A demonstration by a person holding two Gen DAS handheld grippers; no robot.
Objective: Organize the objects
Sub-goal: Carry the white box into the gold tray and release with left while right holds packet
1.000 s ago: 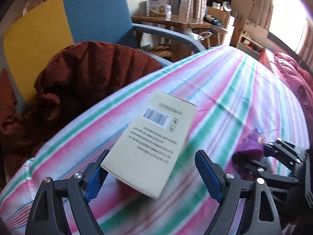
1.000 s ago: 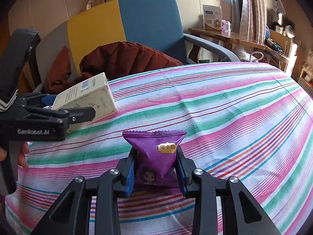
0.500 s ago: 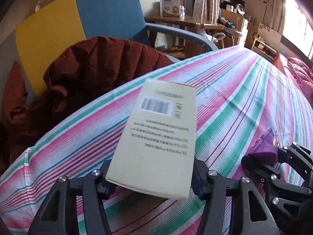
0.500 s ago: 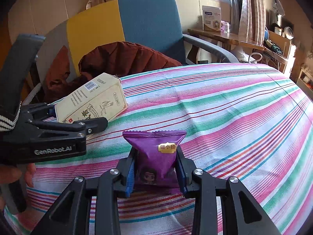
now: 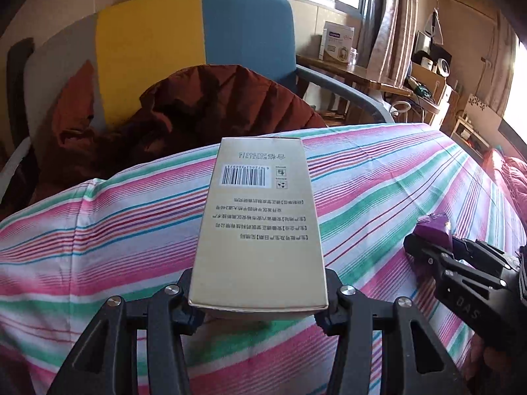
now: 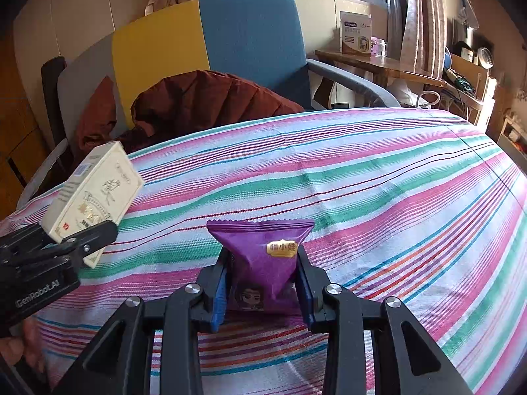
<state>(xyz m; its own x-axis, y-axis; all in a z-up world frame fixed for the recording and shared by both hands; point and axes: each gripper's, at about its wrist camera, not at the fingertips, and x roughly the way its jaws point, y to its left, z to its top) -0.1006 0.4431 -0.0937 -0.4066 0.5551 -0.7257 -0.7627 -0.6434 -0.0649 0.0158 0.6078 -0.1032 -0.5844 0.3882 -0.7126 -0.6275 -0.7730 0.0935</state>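
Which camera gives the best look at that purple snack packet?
The right wrist view: the purple snack packet faces it, logo visible, clamped in the right hand-held gripper. The left wrist view shows only its crimped corner at the right edge.

I saw the box (image 6: 92, 194) left of the snack packet (image 6: 263, 256), both over the striped sheet (image 6: 378, 177); chair (image 6: 230, 49) behind it.

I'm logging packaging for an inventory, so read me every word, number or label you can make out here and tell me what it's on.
"GenRobot.AI": side of the left tongs.
"福小娃": gold badge on the purple snack packet in the right tongs.
"DAS": partial letters on the right tongs' body.
Beige box: barcode and upside-down Chinese print, too small to read.
White carton on the wooden desk: blurred.
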